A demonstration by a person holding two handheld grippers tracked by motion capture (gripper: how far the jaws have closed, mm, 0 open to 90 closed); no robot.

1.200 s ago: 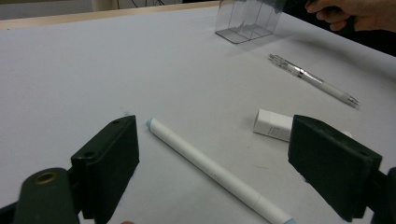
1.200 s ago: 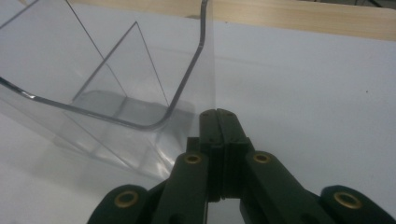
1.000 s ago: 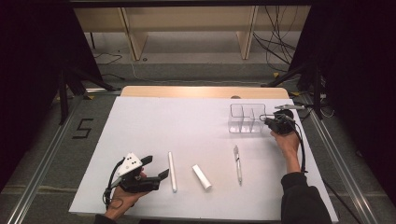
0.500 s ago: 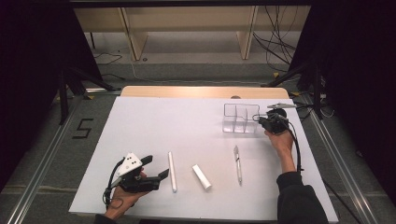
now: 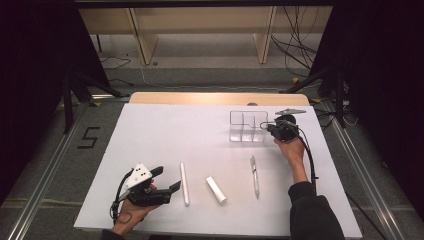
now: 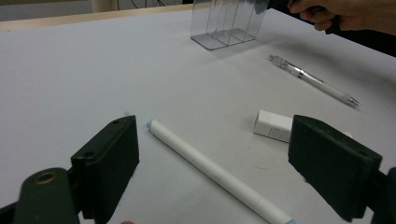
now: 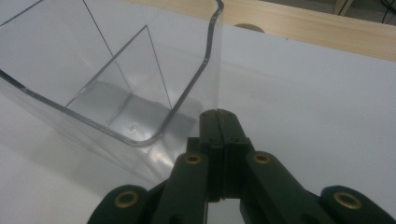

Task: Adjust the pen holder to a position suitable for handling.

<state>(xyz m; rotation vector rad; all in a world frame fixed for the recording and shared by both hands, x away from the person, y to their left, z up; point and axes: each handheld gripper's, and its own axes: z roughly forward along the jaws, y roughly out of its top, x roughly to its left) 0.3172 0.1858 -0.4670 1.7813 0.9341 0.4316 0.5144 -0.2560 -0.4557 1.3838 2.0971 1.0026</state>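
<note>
3 slim things lie in a row near the front edge of the white counter (image 5: 165, 130): a white marker (image 5: 184, 183), a white eraser (image 5: 216, 189) and a clear pen (image 5: 255, 175). Beyond the far wooden edge, the grey floor carries cables and table legs; a "5" is taped on the floor at left. The clear plastic organizer (image 5: 248, 127) stands upright toward the far right. The right tool (image 5: 270, 128) is clenched on nothing, its tip touching the organizer's wall; the right gripper view shows the inner dividers. The left tool (image 5: 168, 179) is released, and the left gripper view shows the marker lying between its spread jaws, untouched.
</note>
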